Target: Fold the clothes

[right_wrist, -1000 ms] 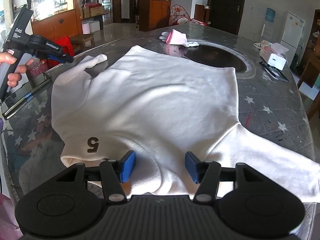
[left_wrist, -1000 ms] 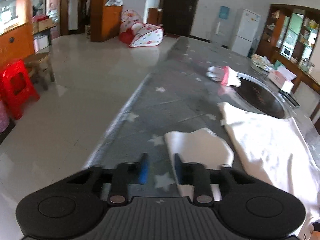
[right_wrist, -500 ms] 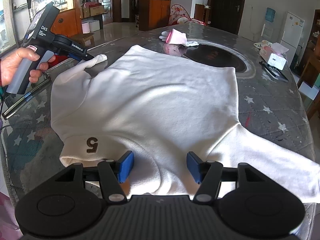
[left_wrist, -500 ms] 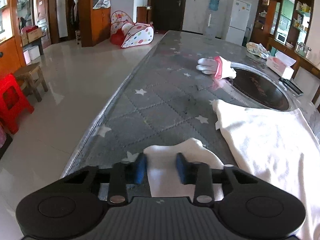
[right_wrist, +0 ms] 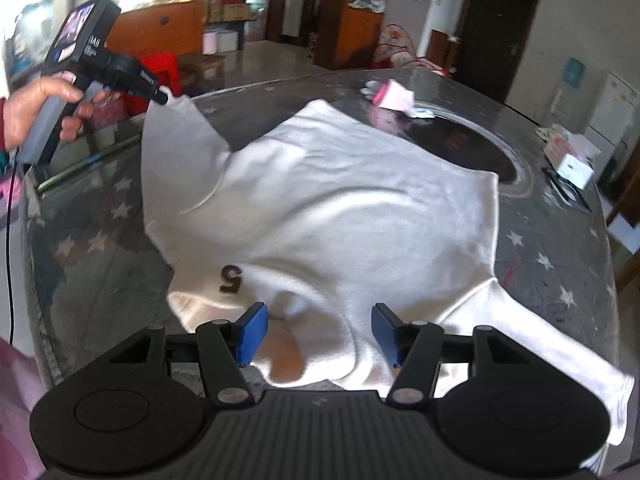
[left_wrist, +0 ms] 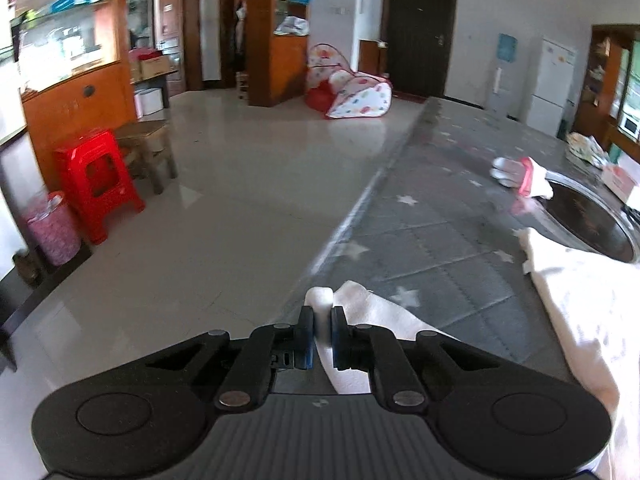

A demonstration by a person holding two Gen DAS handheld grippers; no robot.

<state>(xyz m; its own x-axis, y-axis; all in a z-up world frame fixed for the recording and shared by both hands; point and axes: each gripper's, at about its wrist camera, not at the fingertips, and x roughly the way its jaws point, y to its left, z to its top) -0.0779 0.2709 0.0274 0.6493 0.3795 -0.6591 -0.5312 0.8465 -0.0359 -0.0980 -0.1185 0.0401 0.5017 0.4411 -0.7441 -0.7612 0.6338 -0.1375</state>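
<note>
A white sweatshirt with a dark "5" lies spread on the grey star-patterned table. My left gripper has its jaws closing tight on the end of the left sleeve, and the pads pinch the cloth. The right wrist view shows that gripper holding the sleeve lifted off the table at the far left. My right gripper stands open over the near edge of the sweatshirt, around the collar, with cloth below but not clamped.
A pink and white cloth bundle lies beside a round black inset at the far side. A white box sits at the right. The table's left edge drops to the floor, where a red stool stands.
The left jaws closed on the sleeve end and raised it off the table. The right gripper stayed open over the collar, only rolling slightly.
</note>
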